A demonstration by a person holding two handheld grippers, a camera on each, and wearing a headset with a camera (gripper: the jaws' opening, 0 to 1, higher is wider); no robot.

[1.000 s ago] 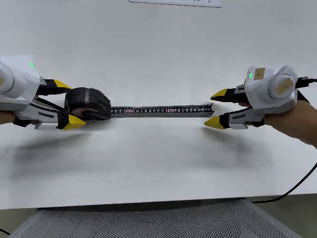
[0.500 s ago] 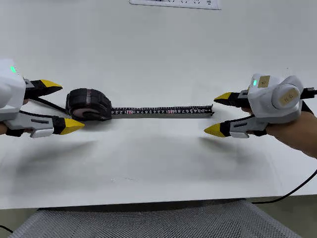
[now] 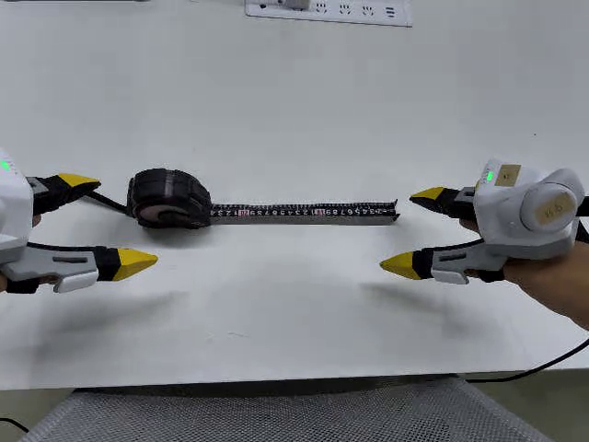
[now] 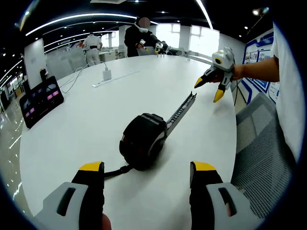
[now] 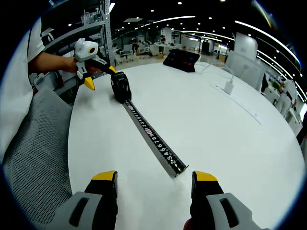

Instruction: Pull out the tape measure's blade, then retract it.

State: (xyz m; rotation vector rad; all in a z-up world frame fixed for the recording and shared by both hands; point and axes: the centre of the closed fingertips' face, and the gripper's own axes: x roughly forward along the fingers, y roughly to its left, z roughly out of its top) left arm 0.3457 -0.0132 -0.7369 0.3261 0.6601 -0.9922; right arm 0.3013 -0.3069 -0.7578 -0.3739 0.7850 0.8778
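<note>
The tape measure [image 3: 167, 198] lies on the white table [image 3: 294, 92], its blade [image 3: 304, 212] stretched flat toward the right gripper [image 3: 399, 230]. Both grippers stand open and empty. The left gripper [image 3: 121, 221] flanks the tape measure, the right sits just past the blade's far end — likely leaving the blade free to retract.

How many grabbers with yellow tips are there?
2. The left gripper is open beside the tape measure; the right gripper is open near the free end of the blade. A person far off may hold more, too small to tell.
</note>
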